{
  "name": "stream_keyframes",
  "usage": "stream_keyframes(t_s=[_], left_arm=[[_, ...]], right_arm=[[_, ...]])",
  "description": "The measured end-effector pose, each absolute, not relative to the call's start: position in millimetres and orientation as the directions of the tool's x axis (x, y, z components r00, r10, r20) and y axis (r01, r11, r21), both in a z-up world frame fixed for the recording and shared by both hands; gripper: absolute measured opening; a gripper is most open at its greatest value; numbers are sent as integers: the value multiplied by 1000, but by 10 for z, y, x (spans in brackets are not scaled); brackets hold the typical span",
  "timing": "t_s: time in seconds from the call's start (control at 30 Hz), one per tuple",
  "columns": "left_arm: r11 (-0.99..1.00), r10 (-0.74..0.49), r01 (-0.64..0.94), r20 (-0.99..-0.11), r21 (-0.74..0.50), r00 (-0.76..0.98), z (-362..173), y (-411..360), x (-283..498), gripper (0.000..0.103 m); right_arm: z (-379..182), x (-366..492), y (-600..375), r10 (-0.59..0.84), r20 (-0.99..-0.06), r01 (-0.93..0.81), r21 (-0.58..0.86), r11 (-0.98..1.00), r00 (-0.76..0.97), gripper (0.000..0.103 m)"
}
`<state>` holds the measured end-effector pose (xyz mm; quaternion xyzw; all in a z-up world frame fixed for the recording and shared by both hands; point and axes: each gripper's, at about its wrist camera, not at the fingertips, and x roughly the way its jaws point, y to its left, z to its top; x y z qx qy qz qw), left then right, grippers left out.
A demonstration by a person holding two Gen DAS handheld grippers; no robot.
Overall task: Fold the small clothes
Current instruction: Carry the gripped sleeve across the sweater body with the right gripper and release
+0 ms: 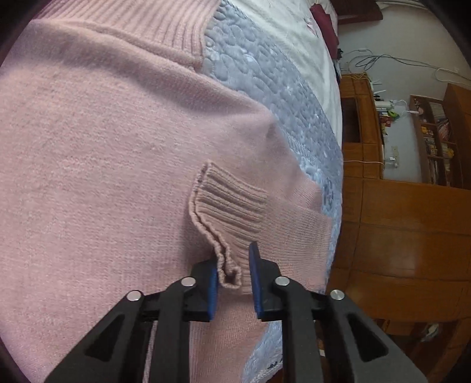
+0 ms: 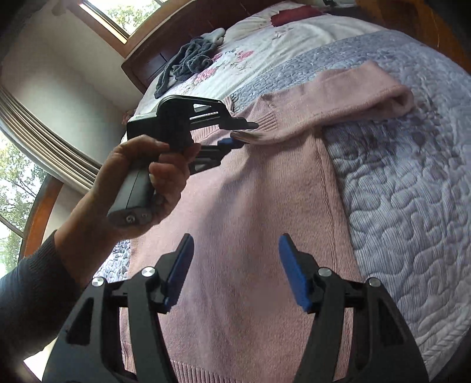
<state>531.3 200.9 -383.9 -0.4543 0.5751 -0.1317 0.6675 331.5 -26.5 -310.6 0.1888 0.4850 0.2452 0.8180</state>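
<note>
Sweater (image 2: 250, 206), pink knit, lies spread flat on a quilt (image 2: 412, 206) that covers a bed. One sleeve (image 2: 338, 97) is folded across the body, its ribbed cuff (image 1: 229, 212) lying on the chest.

The left wrist view shows the cuff up close. The left gripper (image 1: 234, 282) sits at the cuff's edge with its blue pads (image 1: 212, 291) either side of a loop of the ribbing. The pad on one side touches the knit, while the other stands just clear, so the jaws are somewhat apart and not pressed on the fabric. This view also takes in the ribbed collar (image 1: 164, 26) at the top and a wooden floor (image 1: 406, 229) and shelves (image 1: 435, 141) beside the bed.

The right wrist view shows what the first cannot: the whole left gripper (image 2: 244, 132) from the side, held by a hand (image 2: 147, 182) in a dark sleeve (image 2: 32, 288), its tips at the blurred cuff. The right gripper (image 2: 235, 271) hangs above the lower body of the sweater, its jaws wide apart and holding nothing. Farther up the bed a dark grey garment (image 2: 185, 64) lies crumpled on a floral sheet (image 2: 265, 38), near the wooden headboard (image 2: 153, 50). A window (image 2: 114, 14) and curtain (image 2: 38, 129) show at the left.
</note>
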Motion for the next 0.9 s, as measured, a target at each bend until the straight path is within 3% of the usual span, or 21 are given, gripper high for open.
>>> stream_keyframes(t_s=[0.13, 0.57, 0.9], left_arm=[[576, -681, -301, -650, -760, 338, -3527, 2095, 5342, 9], [749, -594, 20, -658, -662, 462, -1493, 2449, 5341, 8], [817, -505, 30, -688, -577, 521, -1099, 3133, 5096, 8]], right_arm=[[-3107, 3170, -254, 588, -707, -211, 553, 806, 393, 61], [-3036, 2841, -98, 615, -699, -216, 579, 786, 366, 61], [-3079, 2847, 90, 633, -697, -233, 590, 773, 336, 61]])
